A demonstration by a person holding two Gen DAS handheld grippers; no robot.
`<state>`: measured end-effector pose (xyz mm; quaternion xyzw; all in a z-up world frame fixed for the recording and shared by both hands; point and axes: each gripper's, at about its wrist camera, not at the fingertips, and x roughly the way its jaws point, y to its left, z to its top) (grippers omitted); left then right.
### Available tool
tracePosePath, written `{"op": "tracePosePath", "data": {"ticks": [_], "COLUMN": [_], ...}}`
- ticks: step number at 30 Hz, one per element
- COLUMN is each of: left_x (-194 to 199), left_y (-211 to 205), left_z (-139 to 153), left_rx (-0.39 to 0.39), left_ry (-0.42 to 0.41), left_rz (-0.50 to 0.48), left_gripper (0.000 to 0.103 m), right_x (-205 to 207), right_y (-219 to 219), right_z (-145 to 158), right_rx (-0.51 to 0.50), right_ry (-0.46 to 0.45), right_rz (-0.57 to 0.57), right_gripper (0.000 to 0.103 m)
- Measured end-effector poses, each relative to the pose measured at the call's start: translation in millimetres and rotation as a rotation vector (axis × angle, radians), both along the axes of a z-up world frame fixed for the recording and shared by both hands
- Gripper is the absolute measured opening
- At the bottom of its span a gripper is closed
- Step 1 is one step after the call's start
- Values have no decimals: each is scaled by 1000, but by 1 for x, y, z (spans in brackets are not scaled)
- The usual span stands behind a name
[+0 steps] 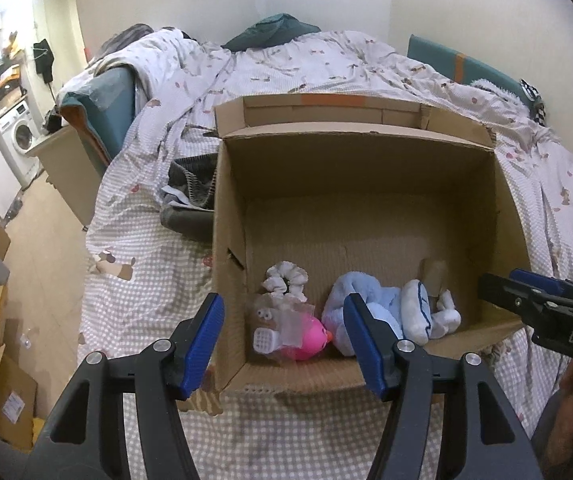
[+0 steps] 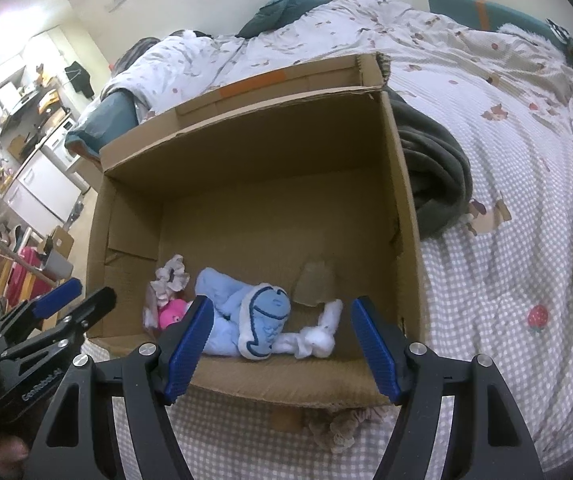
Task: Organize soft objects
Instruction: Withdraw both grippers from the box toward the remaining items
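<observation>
An open cardboard box (image 1: 366, 168) (image 2: 246, 152) stands on the bed. Inside at its near wall lie a light blue plush toy (image 1: 370, 304) (image 2: 246, 316), a pink toy in clear wrap (image 1: 298, 336) (image 2: 172, 314), a white scrunchie (image 1: 286, 280) (image 2: 170, 276) and a small white soft piece (image 2: 318, 334). My left gripper (image 1: 282, 344) is open and empty above the box's near left corner. My right gripper (image 2: 282, 340) is open and empty above the near wall. Each gripper shows at the edge of the other's view: the right one (image 1: 546, 304), the left one (image 2: 66, 304).
The bed has a checked cover (image 1: 146, 280) (image 2: 506, 280). A dark grey garment (image 1: 190, 196) lies left of the box, a dark green blanket (image 2: 434, 160) right of it. A beige scrunchie (image 2: 346, 424) lies before the box. Cardboard boxes (image 1: 2, 392) and a washing machine (image 1: 18, 136) stand at left.
</observation>
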<state>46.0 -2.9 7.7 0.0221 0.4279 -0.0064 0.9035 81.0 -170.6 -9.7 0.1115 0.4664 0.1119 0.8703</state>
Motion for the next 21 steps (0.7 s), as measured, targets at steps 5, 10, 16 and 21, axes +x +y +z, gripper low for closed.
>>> {"op": "tracePosePath", "data": {"ticks": [5, 10, 16, 21], "left_x": [-13, -26, -43, -56], "left_y": [5, 11, 15, 15], "left_z": [4, 6, 4, 1], "left_rx": [-4, -24, -46, -46], "left_ry": [-3, 5, 22, 37], "left_rz": [7, 24, 47, 53], "left_gripper": [59, 59, 59, 59], "right_x": [-9, -21, -42, -58], "right_y": [-3, -2, 3, 3], "right_z": [3, 0, -4, -2], "right_rx": [-7, 18, 9, 26], "right_ry": [0, 36, 56, 62], "right_rz": [2, 22, 26, 24], "right_gripper": [75, 75, 75, 76]}}
